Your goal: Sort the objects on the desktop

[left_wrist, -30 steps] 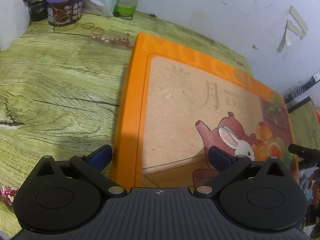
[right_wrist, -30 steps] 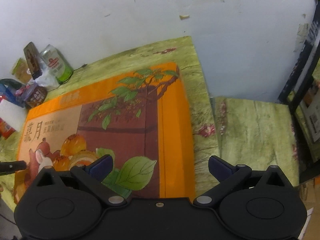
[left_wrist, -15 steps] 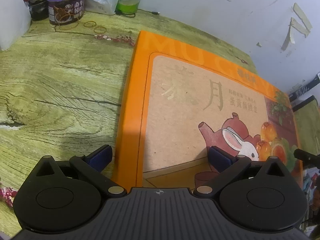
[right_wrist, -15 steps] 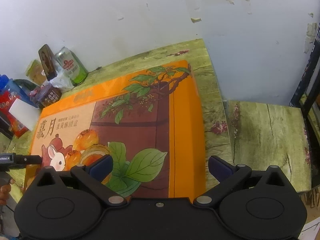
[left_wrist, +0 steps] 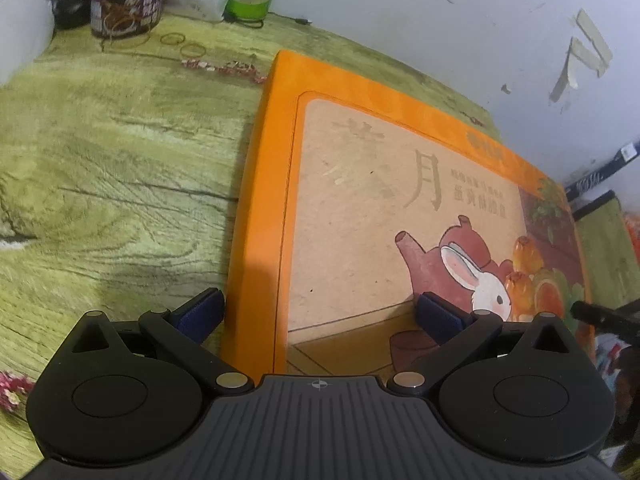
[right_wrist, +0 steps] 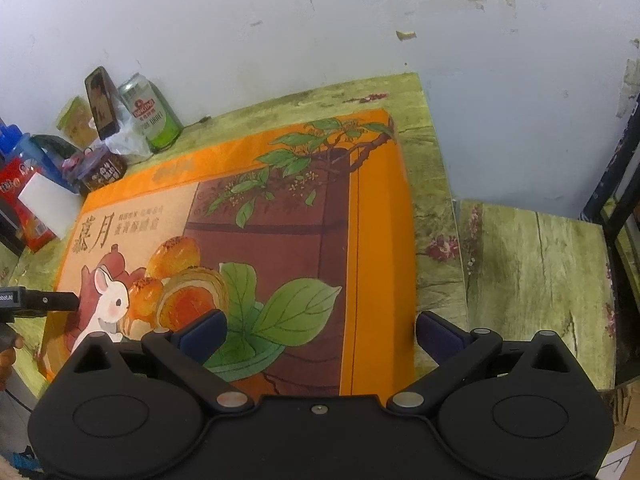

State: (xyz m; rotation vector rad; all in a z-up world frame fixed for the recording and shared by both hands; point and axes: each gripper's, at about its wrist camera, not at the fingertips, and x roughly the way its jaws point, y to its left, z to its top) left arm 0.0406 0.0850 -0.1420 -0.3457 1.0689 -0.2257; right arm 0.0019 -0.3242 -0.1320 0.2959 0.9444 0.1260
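Note:
A large flat orange gift box [left_wrist: 360, 200] with a rabbit and teapot picture lies on the green wood-print table [left_wrist: 100, 184]. My left gripper [left_wrist: 320, 310] is open at the box's near left edge, one finger outside the edge and the other over the lid. The box [right_wrist: 280, 220] fills the middle of the right wrist view. My right gripper [right_wrist: 320, 330] is open across its right edge, the left finger over the leaf picture and the right finger over the tablecloth. Each gripper's dark tip shows in the other's view: the right one [left_wrist: 600, 314] and the left one [right_wrist: 40, 302].
A green beer can [right_wrist: 154, 114], a dark jar [right_wrist: 102, 168], a white box [right_wrist: 48, 198] and a red packet [right_wrist: 24, 216] crowd the far left corner by the wall. Rubber bands [left_wrist: 184, 42] lie near the jar [left_wrist: 124, 4]. A lower side table [right_wrist: 536, 280] stands to the right.
The right wrist view has shifted so more of the box, the rabbit and the far clutter shows. The left view has barely moved. Both grippers stay open.

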